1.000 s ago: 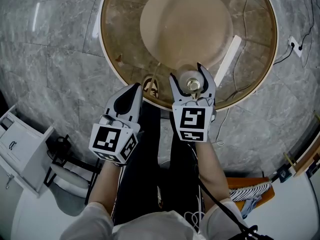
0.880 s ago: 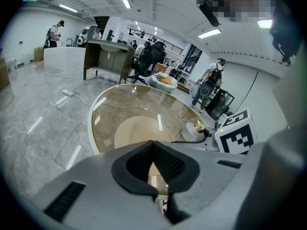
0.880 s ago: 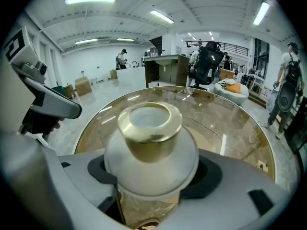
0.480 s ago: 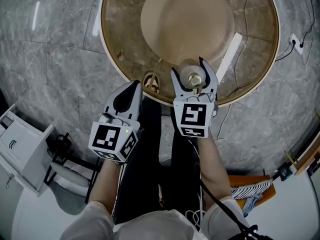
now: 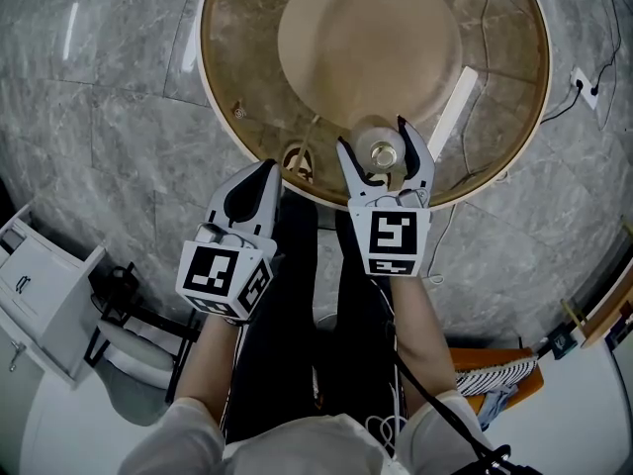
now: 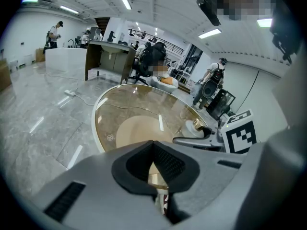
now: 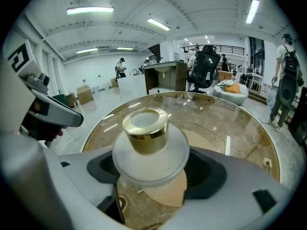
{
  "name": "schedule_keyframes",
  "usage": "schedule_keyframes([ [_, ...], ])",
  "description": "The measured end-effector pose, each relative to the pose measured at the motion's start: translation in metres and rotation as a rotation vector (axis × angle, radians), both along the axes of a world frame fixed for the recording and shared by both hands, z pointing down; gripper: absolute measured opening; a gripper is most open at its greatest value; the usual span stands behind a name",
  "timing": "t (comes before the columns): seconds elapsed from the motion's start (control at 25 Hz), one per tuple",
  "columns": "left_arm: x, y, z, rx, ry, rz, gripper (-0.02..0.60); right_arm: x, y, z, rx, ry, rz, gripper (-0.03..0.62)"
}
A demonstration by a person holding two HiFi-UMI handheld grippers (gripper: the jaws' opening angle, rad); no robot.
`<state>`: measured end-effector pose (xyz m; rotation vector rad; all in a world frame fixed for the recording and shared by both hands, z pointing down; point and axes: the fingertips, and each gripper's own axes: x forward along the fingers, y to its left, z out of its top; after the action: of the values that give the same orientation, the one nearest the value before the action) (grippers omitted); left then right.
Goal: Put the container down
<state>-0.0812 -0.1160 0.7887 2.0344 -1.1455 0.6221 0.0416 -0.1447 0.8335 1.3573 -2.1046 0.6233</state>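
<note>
The head view looked steeply down, both gripper views low across the round table (image 5: 227, 77), all sharing the container (image 5: 379, 152).

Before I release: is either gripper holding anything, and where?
The right gripper holds the container by its wide white body, below the gold cap; left gripper is shut, empty.

In the head view both forearms reach toward 12 o'clock, the left gripper (image 5: 265, 170) sitting at 8 o'clock of the right gripper (image 5: 373, 137) with jaws pressed together and empty, while the right one's jaws clasp the container (image 7: 149, 145) between them.
</note>
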Motion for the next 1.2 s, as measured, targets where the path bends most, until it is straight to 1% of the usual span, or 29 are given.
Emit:
schedule_keyframes([
  [0.24, 0.006, -0.004, -0.005, 0.009, -0.003, 0.007, 0.003, 0.004, 0.009, -0.01, 0.0, -0.012, -0.018, 0.357],
  [0.48, 0.018, -0.019, -0.028, 0.04, -0.004, -0.007, 0.003, 0.018, 0.025, -0.024, -0.049, -0.008, -0.044, 0.357],
  [0.64, 0.028, -0.029, -0.065, 0.08, 0.008, -0.018, 0.003, 0.037, 0.036, -0.047, -0.086, -0.013, 0.0, 0.356],
  [0.76, 0.033, -0.036, -0.096, 0.106, 0.009, -0.021, 0.002, 0.054, 0.038, -0.08, -0.085, -0.02, 0.05, 0.356],
  [0.84, 0.037, -0.042, -0.119, 0.13, 0.011, -0.027, 0.003, 0.068, 0.033, -0.11, -0.06, -0.035, 0.095, 0.356],
  [0.96, 0.046, -0.049, -0.155, 0.173, 0.029, -0.052, 0.003, 0.093, 0.018, -0.159, 0.007, -0.04, 0.144, 0.354],
  [1.08, 0.055, -0.05, -0.196, 0.201, 0.051, -0.078, 0.003, 0.116, 0.006, -0.21, 0.072, -0.05, 0.188, 0.353],
  [1.12, 0.056, -0.05, -0.21, 0.21, 0.056, -0.084, 0.002, 0.123, 0.002, -0.228, 0.093, -0.059, 0.206, 0.343],
  [1.2, 0.058, -0.05, -0.24, 0.234, 0.061, -0.095, 0.003, 0.134, -0.006, -0.266, 0.144, -0.074, 0.237, 0.276],
])
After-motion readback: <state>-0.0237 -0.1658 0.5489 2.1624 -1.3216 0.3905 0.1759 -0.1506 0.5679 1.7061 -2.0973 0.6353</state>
